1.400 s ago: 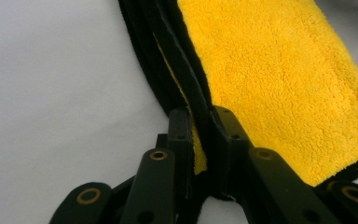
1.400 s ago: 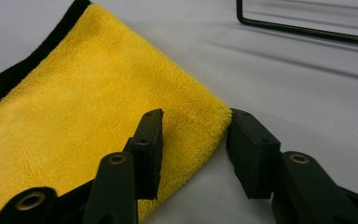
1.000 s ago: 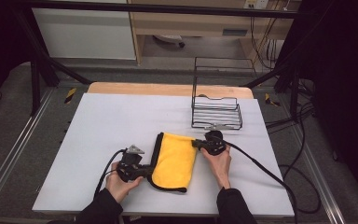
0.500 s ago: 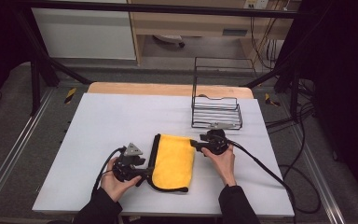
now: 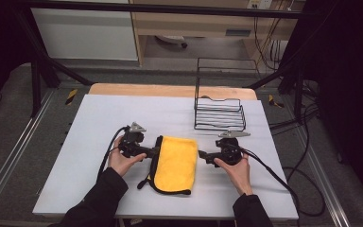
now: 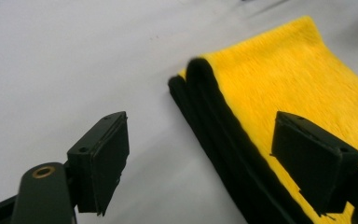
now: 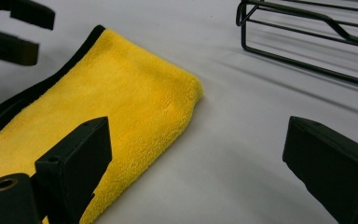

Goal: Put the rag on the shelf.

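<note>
I am looking down on the white worktop, and working from the left I am seeing my left hand holding the left tongs just beside the left edge of the folded yellow cloth. In the left gripper view those tongs are standing spread wide, gripping nothing; one jaw is hanging over the bare worktop and the other over the yellow cloth, so the gap is straddling the cloth's black-trimmed edge, where the stacked layers are showing.

The cloth is lying flat near the middle of the worktop, toward my side of it, folded into a long pad with its black border running down the left side and curling around the near end.

To its right, my right hand is holding the right tongs just beside the cloth's right edge. In the right gripper view they are also spread wide and empty, one jaw hanging over the yellow cloth and the other over bare worktop. The left tongs are showing in the far corner of that view.

Beyond the right hand, a black wire rack is standing on the worktop, apart from the cloth; its lower bars are crossing the top of the right gripper view.
</note>
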Available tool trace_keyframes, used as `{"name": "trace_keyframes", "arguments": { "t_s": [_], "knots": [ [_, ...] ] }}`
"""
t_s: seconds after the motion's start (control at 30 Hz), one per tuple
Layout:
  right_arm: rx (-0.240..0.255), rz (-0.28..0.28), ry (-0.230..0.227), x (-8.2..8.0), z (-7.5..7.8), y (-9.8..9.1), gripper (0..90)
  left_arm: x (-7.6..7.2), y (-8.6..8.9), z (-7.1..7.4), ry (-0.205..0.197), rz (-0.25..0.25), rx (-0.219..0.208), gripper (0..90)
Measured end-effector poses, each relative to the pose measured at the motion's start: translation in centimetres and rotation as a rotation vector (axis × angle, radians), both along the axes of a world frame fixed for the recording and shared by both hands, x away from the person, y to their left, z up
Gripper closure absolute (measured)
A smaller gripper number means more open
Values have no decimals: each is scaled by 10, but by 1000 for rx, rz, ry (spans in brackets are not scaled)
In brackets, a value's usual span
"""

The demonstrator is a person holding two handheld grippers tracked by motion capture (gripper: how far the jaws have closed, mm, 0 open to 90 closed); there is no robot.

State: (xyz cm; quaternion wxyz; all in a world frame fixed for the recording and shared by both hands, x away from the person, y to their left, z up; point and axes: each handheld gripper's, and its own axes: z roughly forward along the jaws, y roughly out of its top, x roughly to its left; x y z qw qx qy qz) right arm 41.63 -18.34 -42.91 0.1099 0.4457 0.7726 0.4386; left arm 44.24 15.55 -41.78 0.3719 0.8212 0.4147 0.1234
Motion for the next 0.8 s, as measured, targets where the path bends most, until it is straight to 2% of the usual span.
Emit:
{"name": "trace_keyframes", "arguments": {
  "t_s": [0.07, 0.2, 0.27, 0.37, 0.47, 0.6, 0.73, 0.8],
  "knots": [
    [0, 2, 10, -3, -2, -2, 63, 12, -6, -2, 5, 15, 2, 196],
    [1, -1, 19, -6, -4, -3, 53, 23, -12, -6, 14, 20, 22, 241],
    [-6, 6, 20, -7, -5, -2, 53, 30, -17, -11, 24, 26, 12, 279],
    [-2, 7, 18, -7, -5, -2, 53, 33, -18, -15, 23, 32, 0, 342],
    [5, 4, 15, -7, -4, -2, 56, 39, -20, -24, 66, 29, -20, 411],
    [20, 7, 10, -5, -5, -2, 62, 41, -20, -27, 87, 22, -37, 460],
    [33, 3, 15, -4, -5, -2, 62, 40, -23, -28, 81, 20, -39, 515],
    [38, -1, 12, -2, -6, -1, 59, 39, -25, -28, 87, 7, -43, 584]
  ]
}}
